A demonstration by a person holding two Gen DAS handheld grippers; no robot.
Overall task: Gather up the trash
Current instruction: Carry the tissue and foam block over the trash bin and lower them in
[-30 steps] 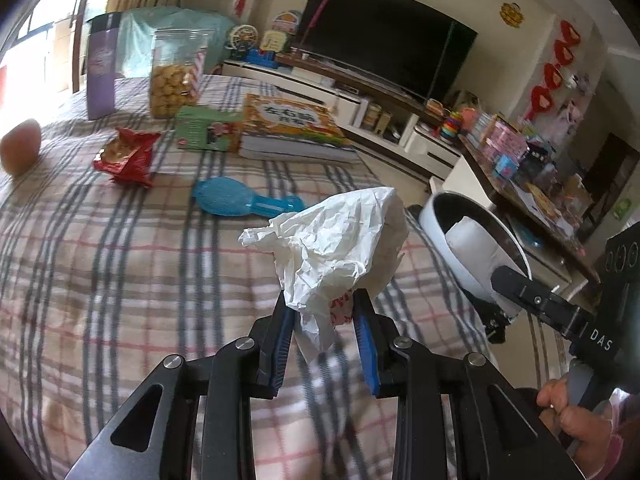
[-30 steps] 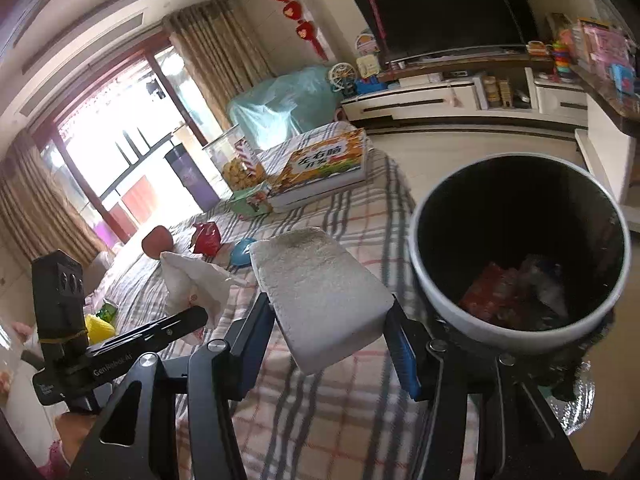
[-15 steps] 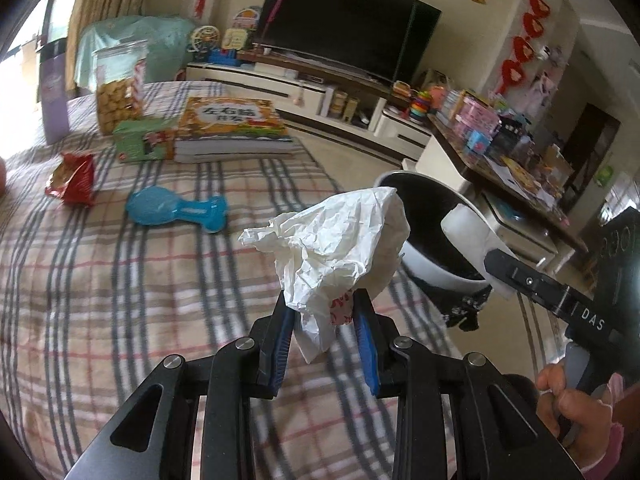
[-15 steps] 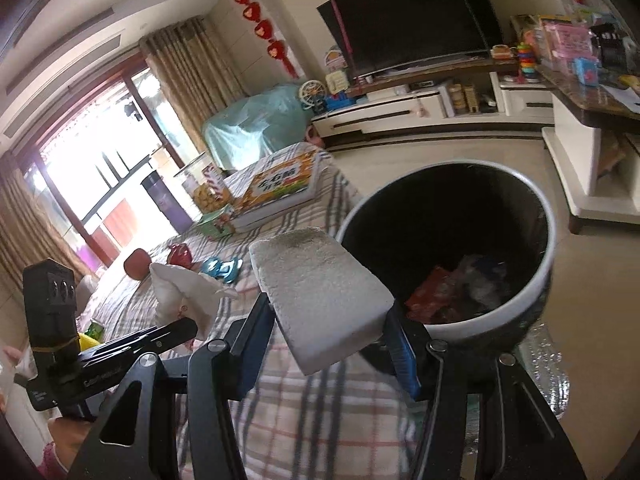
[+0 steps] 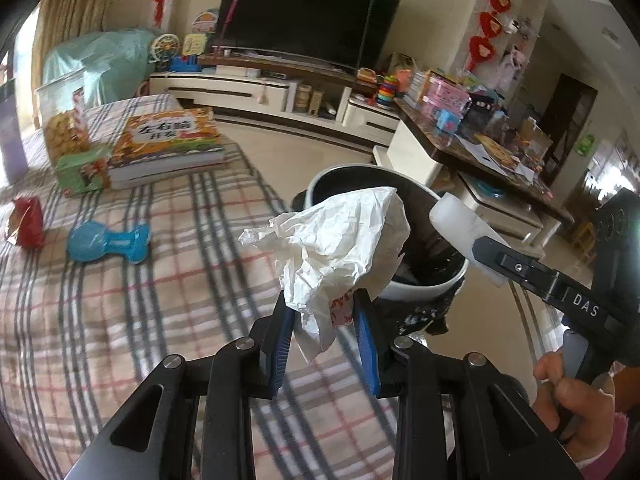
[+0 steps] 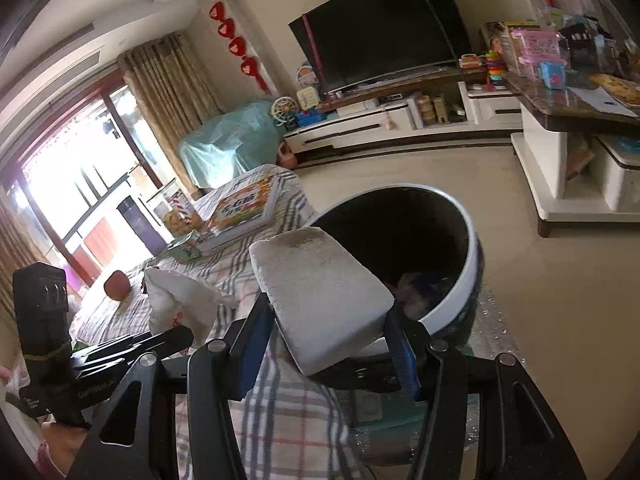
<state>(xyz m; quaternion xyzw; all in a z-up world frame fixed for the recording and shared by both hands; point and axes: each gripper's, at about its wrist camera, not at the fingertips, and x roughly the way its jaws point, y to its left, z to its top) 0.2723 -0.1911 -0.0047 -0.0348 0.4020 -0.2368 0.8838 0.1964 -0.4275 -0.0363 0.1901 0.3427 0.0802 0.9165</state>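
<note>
My left gripper is shut on a crumpled white paper wrapper with red print, held over the table's right edge just short of the bin. My right gripper is shut on a white foam block, whose far end reaches over the rim of the white bin with a black inside. The bin stands on the floor beside the table and holds some wrappers. From the right wrist view the wrapper and the left gripper appear at lower left. A red snack packet lies on the plaid cloth.
On the plaid tablecloth lie a blue plastic toy, a thick book, a green box and a cookie jar. A cluttered side table stands beyond the bin, a TV cabinet at the back. A hand holds the right gripper.
Both grippers have swung right toward the bin, still holding the wrapper and the foam block. The bin now sits right behind the wrapper, and the foam block overlaps its rim.
</note>
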